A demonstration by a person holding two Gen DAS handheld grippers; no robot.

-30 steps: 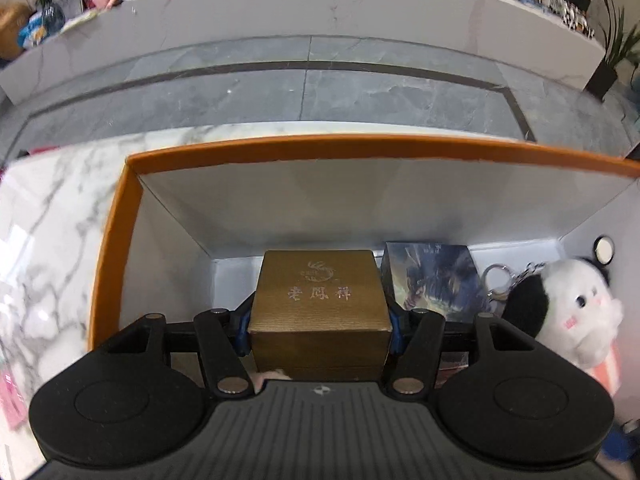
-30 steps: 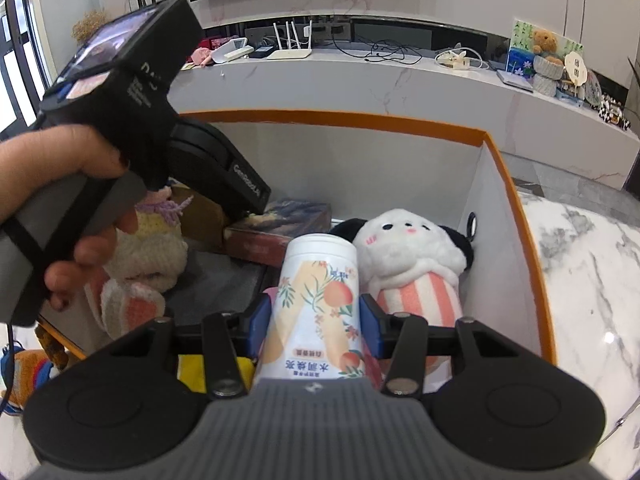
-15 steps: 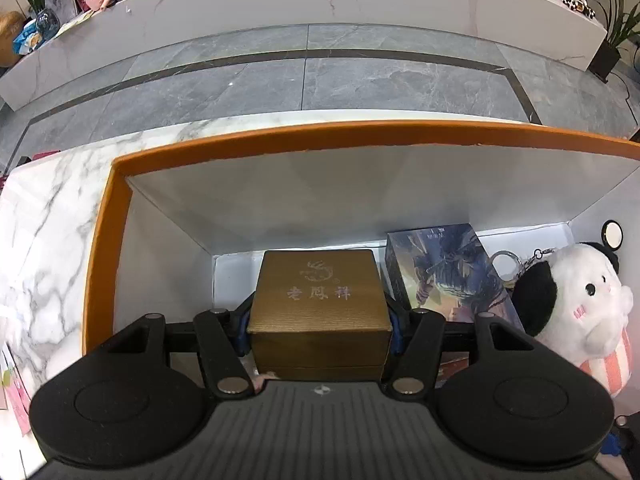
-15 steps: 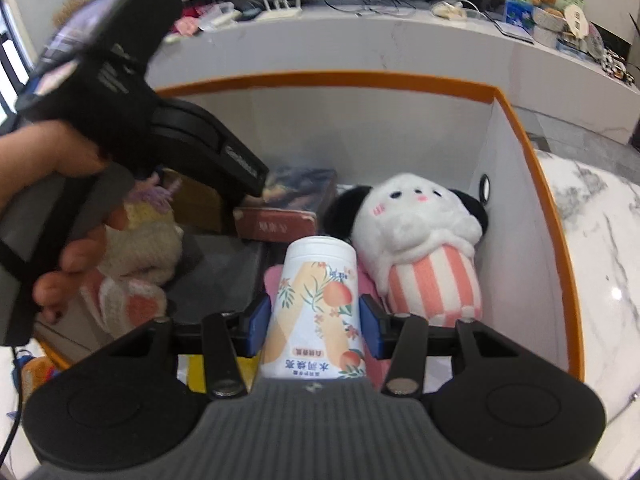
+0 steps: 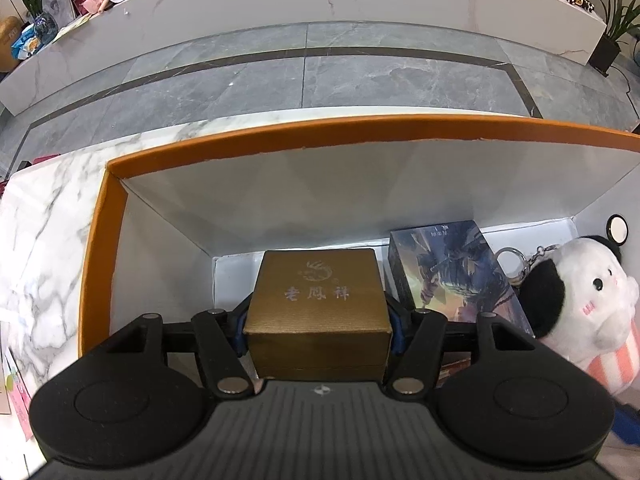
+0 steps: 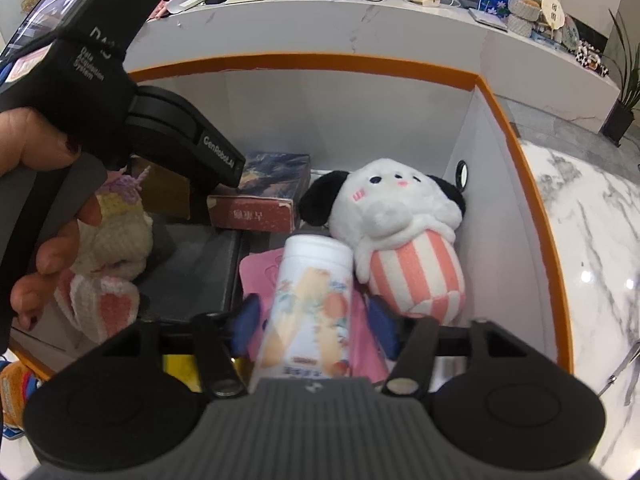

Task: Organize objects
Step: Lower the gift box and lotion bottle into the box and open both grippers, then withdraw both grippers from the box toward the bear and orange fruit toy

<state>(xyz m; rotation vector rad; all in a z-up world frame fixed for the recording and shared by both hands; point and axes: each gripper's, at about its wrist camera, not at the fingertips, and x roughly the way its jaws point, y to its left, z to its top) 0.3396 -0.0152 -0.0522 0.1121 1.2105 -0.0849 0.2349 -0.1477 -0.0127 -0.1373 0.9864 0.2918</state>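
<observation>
My left tongs (image 5: 318, 322) are opening, pads still against the gold box (image 5: 318, 304); my right tongs (image 6: 310, 322) are opening, clear of the bottle (image 6: 310, 304) at lower centre

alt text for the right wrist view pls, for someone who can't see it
The right claw is opening, its blue pads apart from the white peach-print bottle tilted between them, inside an orange-rimmed white box. Beside the bottle lies a black-eared plush in pink stripes; at left, a hand holds the left claw's black body over the box.

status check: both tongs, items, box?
Left tongs opening, gold box between. Right tongs opening, pads clear of bottle. Plush crowds bottle.
</observation>
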